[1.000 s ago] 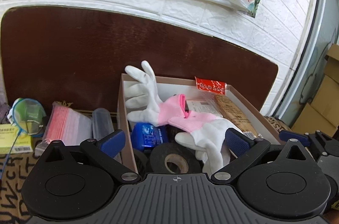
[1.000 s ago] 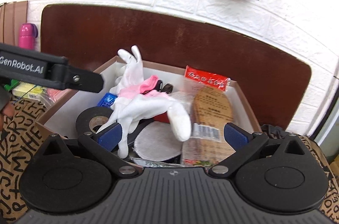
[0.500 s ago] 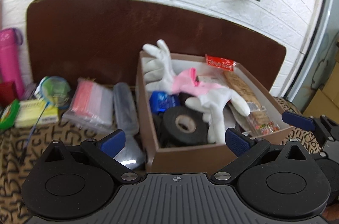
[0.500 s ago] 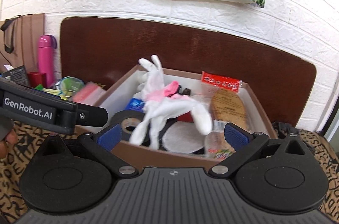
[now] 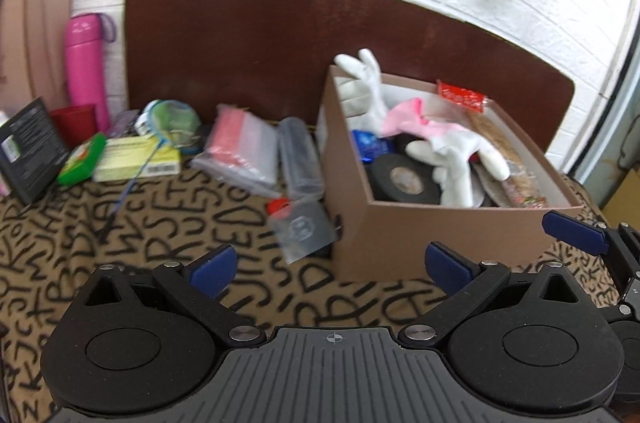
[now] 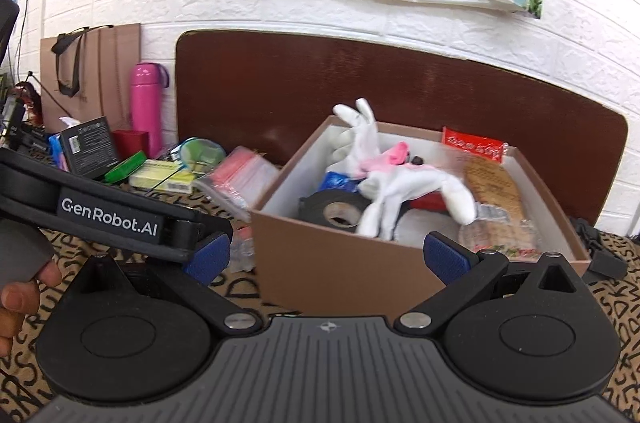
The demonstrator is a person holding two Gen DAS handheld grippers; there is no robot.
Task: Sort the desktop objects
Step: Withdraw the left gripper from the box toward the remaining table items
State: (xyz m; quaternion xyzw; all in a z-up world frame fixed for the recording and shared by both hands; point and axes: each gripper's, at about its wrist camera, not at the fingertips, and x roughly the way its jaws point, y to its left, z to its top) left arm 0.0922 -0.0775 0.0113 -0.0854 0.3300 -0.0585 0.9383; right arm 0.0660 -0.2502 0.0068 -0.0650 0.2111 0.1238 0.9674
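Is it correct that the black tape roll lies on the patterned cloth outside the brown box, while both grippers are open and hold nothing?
Not quite. The black tape roll lies inside the brown box, beside the white gloves, not on the patterned cloth; the left wrist view shows this. The rest holds: the left gripper and the right gripper are open and hold nothing.

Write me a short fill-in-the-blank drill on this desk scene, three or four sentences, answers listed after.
1. The white gloves lie inside the brown cardboard ____.
2. The roll of tape in the box is ____ in colour.
3. The tall bottle standing by the wall is ____.
4. Both the left gripper and the right gripper have their fingers ____, holding nothing.

Missing words: box; black; pink; open
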